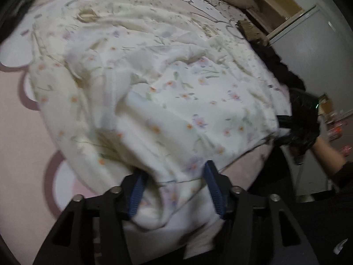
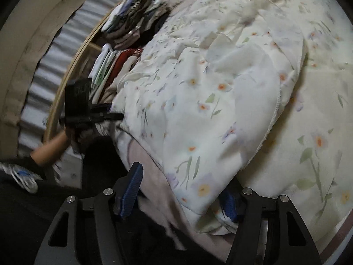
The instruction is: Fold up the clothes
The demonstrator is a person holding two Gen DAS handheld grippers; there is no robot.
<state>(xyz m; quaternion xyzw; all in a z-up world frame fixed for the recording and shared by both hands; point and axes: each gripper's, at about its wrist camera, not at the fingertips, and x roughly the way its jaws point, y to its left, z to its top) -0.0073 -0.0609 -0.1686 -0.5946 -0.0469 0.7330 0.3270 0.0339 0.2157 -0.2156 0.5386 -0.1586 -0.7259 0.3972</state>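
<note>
Looking left to right, we see a pink rug [image 1: 13, 119] with pale cloud shapes, and spread over it a white floral garment [image 1: 167, 92], crumpled and partly doubled over on itself. Our left gripper [image 1: 174, 187] points down at the garment's near edge. Its blue pads [image 1: 136, 190] stand apart, with a fold of the cloth lying loosely between them; the pads do not press on it, so the jaws are open.

At the far right of that view, our right gripper [image 1: 284, 130] meets the garment's other near corner, a bare forearm [image 1: 328, 152] behind it. Beyond it stands a white cabinet [image 1: 313, 50].

From the right wrist view, a stack of folded clothes [image 2: 119, 64] lies at the left, against a wooden rim [image 2: 72, 66], just beside the garment's edge. The left gripper [image 2: 114, 116] appears there, dark and blurred, its tips at the cloth.

Nearer us, the right gripper's [image 2: 183, 196] blue pads [image 2: 132, 187] also stand wide. The garment's corner [image 2: 198, 190] droops between them, nearer the right pad, which it partly hides; we cannot tell whether it touches that pad. The left pad is clear of the cloth, so nothing is clamped.
</note>
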